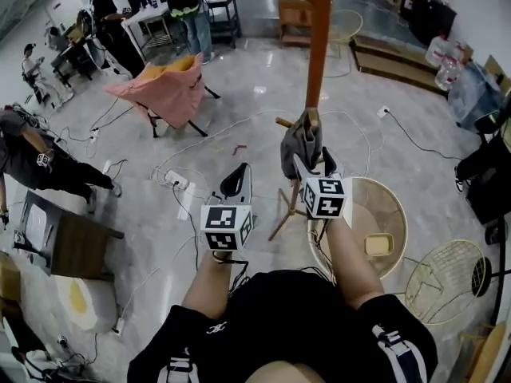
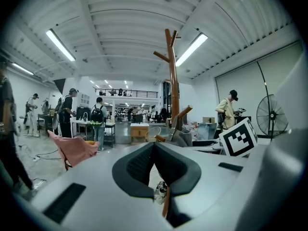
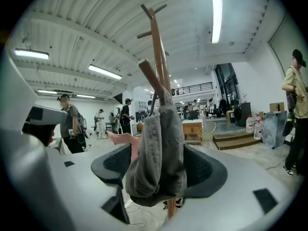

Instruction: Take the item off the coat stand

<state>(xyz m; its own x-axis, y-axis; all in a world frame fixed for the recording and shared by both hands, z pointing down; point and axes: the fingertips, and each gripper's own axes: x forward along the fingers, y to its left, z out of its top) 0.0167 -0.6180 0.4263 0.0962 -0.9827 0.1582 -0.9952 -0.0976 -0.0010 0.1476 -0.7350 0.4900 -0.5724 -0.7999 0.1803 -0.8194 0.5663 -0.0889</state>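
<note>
The wooden coat stand (image 1: 319, 38) rises straight ahead of me, and a grey garment (image 1: 302, 144) hangs from one of its lower pegs. My right gripper (image 1: 314, 164) is up at that garment. In the right gripper view the grey garment (image 3: 159, 148) hangs down between the two dark pads of the right gripper (image 3: 159, 165), which stand wide apart and do not press on it. The stand's pole (image 3: 158, 47) runs up behind it. My left gripper (image 1: 235, 180) hovers lower left of the stand with its jaws together and nothing in them; the left gripper (image 2: 154, 148) faces the coat stand (image 2: 172, 81).
A chair draped in pink cloth (image 1: 172, 90) stands back left. A round woven basket (image 1: 395, 214) and a wire chair (image 1: 443, 282) sit to the right of the stand's feet. Cables (image 1: 180, 183) trail over the floor. People work at the left (image 1: 48, 166) and far back.
</note>
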